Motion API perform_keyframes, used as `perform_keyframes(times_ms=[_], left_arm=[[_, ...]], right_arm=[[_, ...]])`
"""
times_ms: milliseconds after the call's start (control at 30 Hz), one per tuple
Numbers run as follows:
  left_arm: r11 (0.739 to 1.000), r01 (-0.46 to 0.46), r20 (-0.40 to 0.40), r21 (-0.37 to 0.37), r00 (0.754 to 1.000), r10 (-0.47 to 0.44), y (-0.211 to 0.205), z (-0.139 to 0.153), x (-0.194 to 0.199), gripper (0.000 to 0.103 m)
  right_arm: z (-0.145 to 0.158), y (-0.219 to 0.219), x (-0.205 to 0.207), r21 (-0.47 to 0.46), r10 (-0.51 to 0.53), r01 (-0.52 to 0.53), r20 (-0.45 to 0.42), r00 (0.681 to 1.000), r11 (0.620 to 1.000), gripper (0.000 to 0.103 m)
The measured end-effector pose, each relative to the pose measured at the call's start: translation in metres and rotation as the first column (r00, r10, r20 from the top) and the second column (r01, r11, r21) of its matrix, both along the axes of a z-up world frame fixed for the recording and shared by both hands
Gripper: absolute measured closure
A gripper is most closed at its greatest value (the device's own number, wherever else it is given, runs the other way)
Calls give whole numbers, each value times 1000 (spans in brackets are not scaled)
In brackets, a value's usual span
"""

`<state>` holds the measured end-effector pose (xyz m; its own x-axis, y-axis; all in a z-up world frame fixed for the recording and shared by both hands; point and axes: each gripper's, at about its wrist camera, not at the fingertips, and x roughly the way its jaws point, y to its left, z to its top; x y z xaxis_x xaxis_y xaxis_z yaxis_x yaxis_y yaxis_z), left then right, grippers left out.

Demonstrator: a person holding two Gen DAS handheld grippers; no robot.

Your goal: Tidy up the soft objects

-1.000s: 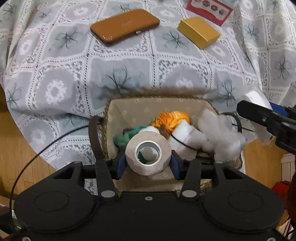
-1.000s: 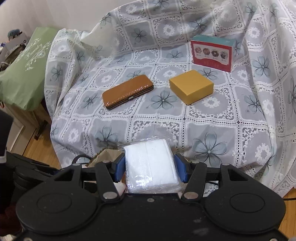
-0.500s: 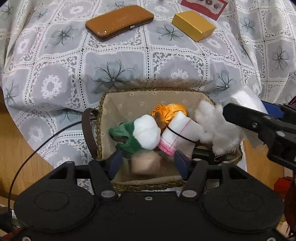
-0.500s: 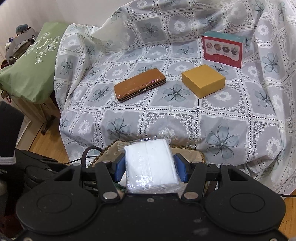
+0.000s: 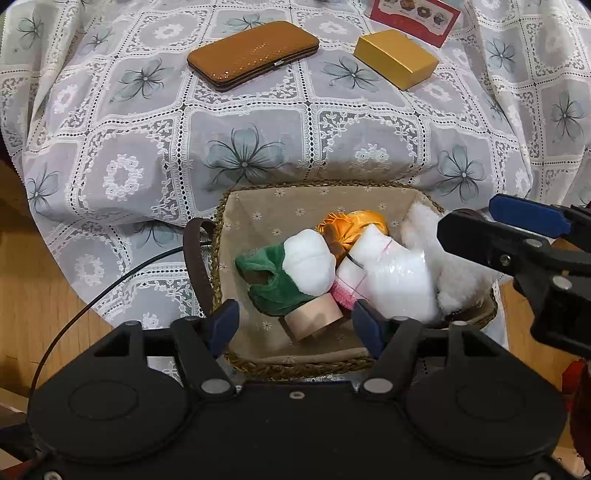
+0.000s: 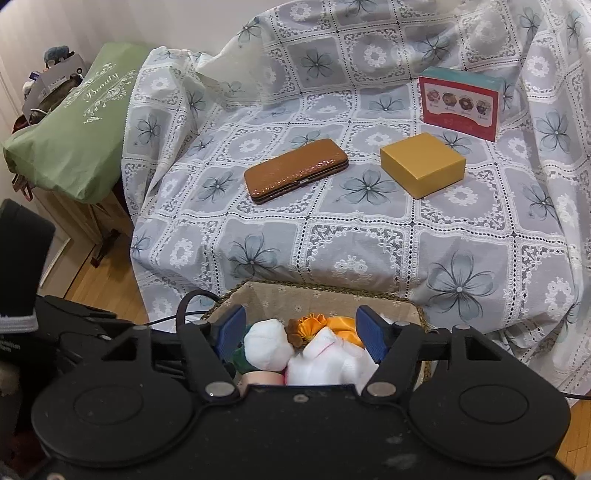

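Drop step, both sides. Left gripper (image 5: 295, 325) sits over the basket (image 5: 295, 365) near edge, pointing steeply down; jaws have just been opening and stand apart with nothing clamped. The tape roll (image 5: 314, 319) lies loose between them on the liner, tucked under the green plush (image 5: 273, 284), touching neither pad.

Basket contents, left to right in the left wrist view: green plush with white ball (image 5: 308, 262), orange satin piece (image 5: 351, 225) at 12 o'clock behind it, wrapped tissue pack (image 5: 395, 284) in the middle, white fluff (image 5: 458, 280) at 3 o'clock against the right wall.

Right gripper (image 5: 509, 236) comes in from 3 o'clock, above the fluff. Its jaws have also just been opening; from its own camera they are apart (image 6: 301, 334) and the tissue pack (image 6: 325, 365) sits below them in the basket, so I read it as released.

Still on the cloth at 12 o'clock: brown case (image 5: 253, 55), yellow box (image 5: 395, 59), red box (image 5: 415, 16). These look rigid, so probably not part of the job.

Judgement: soft items all look binned, task near done. Next move: lift both grippers straight up, jaws kept apart, without snagging the plush or fluff.
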<state>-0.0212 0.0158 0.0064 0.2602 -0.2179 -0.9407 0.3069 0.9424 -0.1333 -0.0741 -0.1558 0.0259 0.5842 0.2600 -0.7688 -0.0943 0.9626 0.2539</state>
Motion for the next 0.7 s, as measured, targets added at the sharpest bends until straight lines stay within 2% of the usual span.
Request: perform_keyframes(times_ms=[367, 700], left_arm=[[999, -46, 47, 9, 998, 46, -1, 6, -2, 38], [994, -106, 129, 23, 986, 102, 2, 15, -20, 38]], right_arm=[[-2, -4, -4, -33, -56, 55, -30, 998, 998, 37], [4, -8, -22, -62, -134, 132, -39, 990, 989, 36]])
